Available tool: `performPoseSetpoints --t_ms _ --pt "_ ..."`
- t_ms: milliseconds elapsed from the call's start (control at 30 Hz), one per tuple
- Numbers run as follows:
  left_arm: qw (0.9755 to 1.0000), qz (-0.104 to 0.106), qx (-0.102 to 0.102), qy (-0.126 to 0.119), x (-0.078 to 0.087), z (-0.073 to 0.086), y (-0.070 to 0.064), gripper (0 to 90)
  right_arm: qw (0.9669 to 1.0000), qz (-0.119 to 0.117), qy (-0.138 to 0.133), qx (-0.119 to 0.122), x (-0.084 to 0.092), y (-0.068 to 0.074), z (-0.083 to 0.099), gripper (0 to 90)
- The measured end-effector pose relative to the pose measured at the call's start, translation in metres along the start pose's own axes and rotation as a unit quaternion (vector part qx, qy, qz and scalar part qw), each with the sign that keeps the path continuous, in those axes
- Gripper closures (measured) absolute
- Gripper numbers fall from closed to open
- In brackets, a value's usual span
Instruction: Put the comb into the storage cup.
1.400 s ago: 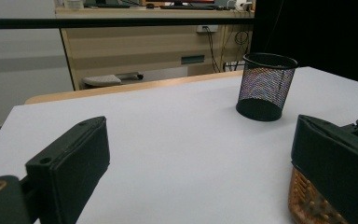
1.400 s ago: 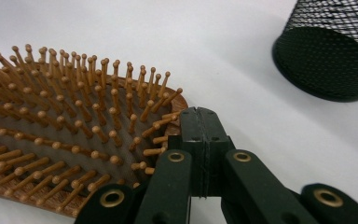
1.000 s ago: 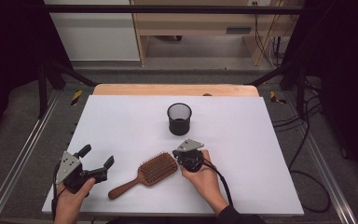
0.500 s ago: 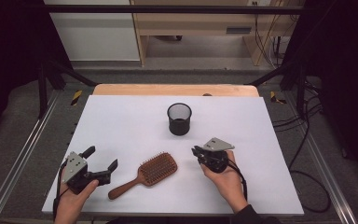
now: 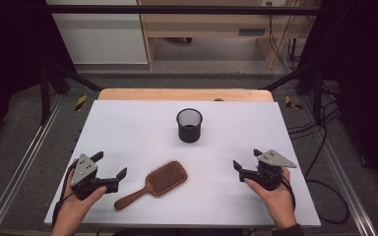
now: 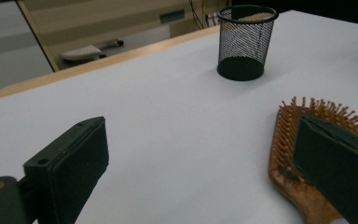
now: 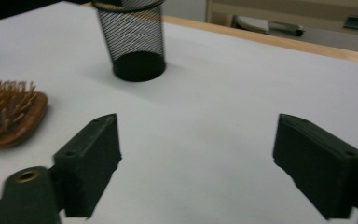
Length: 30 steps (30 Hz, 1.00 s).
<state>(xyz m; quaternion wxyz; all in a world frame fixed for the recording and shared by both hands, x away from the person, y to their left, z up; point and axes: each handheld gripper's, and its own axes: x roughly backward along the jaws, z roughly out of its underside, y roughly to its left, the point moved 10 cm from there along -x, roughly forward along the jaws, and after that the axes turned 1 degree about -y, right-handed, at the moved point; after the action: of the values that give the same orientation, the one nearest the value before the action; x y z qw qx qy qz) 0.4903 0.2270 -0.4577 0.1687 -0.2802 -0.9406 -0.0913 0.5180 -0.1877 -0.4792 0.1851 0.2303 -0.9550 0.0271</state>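
- Holding my right hand-held gripper well right of the wooden hairbrush, jaws just opened wide, nothing between them.
- My left hand-held gripper sits just left of the hairbrush, jaws apart.
- Hairbrush lies bristles-up on the worktop, near the mesh cup.

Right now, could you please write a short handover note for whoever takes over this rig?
Left gripper: open, holding nothing, resting at the near left beside the hairbrush's handle.
Right gripper: its jaws have just been opening, nothing between them; it now sits at the near right, away from the brush.
Wooden hairbrush: flat on the white table, bristles up, untouched.
Black mesh cup: upright, mid-table, looks empty.
Done: brush released.
Left: likely picking the brush up again.
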Motion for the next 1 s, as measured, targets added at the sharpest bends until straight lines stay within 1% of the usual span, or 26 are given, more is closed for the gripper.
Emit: performPoseSetpoints --t_ms 33,67,100,133,167,200,300,333,367,400,433,467,500,533,567,600,667,700,733,767,800,833,867,933,967,1000 --pt "0.9997 0.010 0.002 0.023 0.000 0.000 -0.004 3.9 1.0000 0.003 -0.008 -0.002 0.002 -0.003 -0.001 8.8" --pt "0.9993 0.013 -0.001 0.036 0.000 0.000 -0.006 4.0 0.9999 0.006 -0.013 -0.001 0.003 -0.006 -0.002 7.9" --pt "0.9993 0.013 -0.001 0.036 0.000 0.000 -0.006 4.0 0.9998 0.008 -0.016 0.000 0.004 -0.008 -0.002 6.7" --pt "0.9979 0.013 -0.013 0.063 0.001 0.002 -0.009 4.0 0.9998 0.008 -0.018 -0.002 0.005 -0.009 -0.001 6.2" --pt "0.9979 0.013 -0.013 0.063 0.001 0.002 -0.009 4.0 0.9997 0.007 -0.022 -0.004 0.005 -0.009 -0.001 6.3" --pt "0.9971 0.014 -0.021 0.072 0.001 0.003 -0.012 4.1 0.9997 0.006 -0.025 -0.003 0.005 -0.010 -0.001 6.0" --pt "0.9940 0.027 -0.025 0.103 -0.001 0.007 -0.021 4.3 0.9996 0.005 -0.026 0.004 0.005 -0.010 -0.001 5.9" --pt "0.9912 0.034 -0.037 0.123 -0.001 0.011 -0.027 7.3 0.9996 0.002 -0.027 0.003 0.005 -0.011 -0.001 5.6" --pt "0.9894 0.039 -0.046 0.132 -0.002 0.013 -0.031 9.3 0.9996 0.000 -0.028 0.003 0.006 -0.011 -0.001 5.4" --pt "0.9874 0.046 -0.049 0.143 -0.003 0.015 -0.035 9.3 0.9996 0.002 -0.028 0.003 0.006 -0.012 0.000 5.5" --pt "0.9874 0.046 -0.049 0.143 -0.003 0.015 -0.035 9.0 0.9996 0.003 -0.028 0.002 0.006 -0.013 0.000 5.5" --pt "0.9845 0.055 -0.054 0.158 -0.004 0.019 -0.038 9.0 0.9996 0.004 -0.027 0.001 0.006 -0.013 0.001 5.5" --pt "0.9790 0.068 -0.060 0.183 -0.006 0.024 -0.044 9.0 0.9997 0.005 -0.026 0.000 0.005 -0.014 0.001 5.5" --pt "0.9755 0.076 -0.059 0.197 -0.007 0.028 -0.047 8.9 0.9997 0.005 -0.024 -0.001 0.005 -0.014 0.002 5.5" --pt "0.9755 0.076 -0.059 0.197 -0.007 0.028 -0.047 8.4 0.9997 0.005 -0.024 -0.001 0.005 -0.014 0.002 5.5" --pt "0.9725 0.080 -0.059 0.210 -0.008 0.030 -0.049 7.5 0.9998 0.005 -0.020 0.001 0.004 -0.014 0.004 5.3" --pt "0.9684 0.086 -0.065 0.225 -0.010 0.034 -0.053 6.7 0.9998 0.005 -0.017 0.003 0.004 -0.014 0.005 5.1" --pt "0.9671 0.089 -0.067 0.229 -0.011 0.035 -0.055 6.8 0.9999 0.003 -0.011 0.006 0.003 -0.013 0.007 5.1" --pt "0.9652 0.091 -0.071 0.235 -0.014 0.036 -0.056 6.9 0.9999 0.002 -0.010 0.004 0.002 -0.013 0.007 5.1" --pt "0.9642 0.091 -0.070 0.239 -0.016 0.038 -0.057 6.9 0.9999 0.002 -0.008 0.006 0.002 -0.013 0.008 5.2" --pt "0.9642 0.091 -0.070 0.239 -0.016 0.038 -0.057 6.8 0.9999 0.002 -0.008 0.006 0.002 -0.013 0.008 5.2" --pt "0.9622 0.093 -0.071 0.246 -0.018 0.039 -0.058 6.8 1.0000 0.001 -0.006 0.007 0.001 -0.012 0.008 5.1" --pt "0.9606 0.093 -0.072 0.252 -0.019 0.041 -0.058 6.6 0.9999 0.001 -0.006 0.010 0.001 -0.011 0.009 5.1" --pt "0.9595 0.093 -0.075 0.255 -0.021 0.042 -0.059 6.7 0.9999 0.001 -0.006 0.010 0.001 -0.011 0.009 5.2" --pt "0.9586 0.095 -0.078 0.257 -0.021 0.042 -0.059 6.6 0.9999 0.001 -0.006 0.010 0.001 -0.011 0.009 5.2" --pt "0.9586 0.097 -0.076 0.257 -0.022 0.042 -0.061 6.5 0.9999 0.002 -0.006 0.010 0.002 -0.012 0.009 5.2"
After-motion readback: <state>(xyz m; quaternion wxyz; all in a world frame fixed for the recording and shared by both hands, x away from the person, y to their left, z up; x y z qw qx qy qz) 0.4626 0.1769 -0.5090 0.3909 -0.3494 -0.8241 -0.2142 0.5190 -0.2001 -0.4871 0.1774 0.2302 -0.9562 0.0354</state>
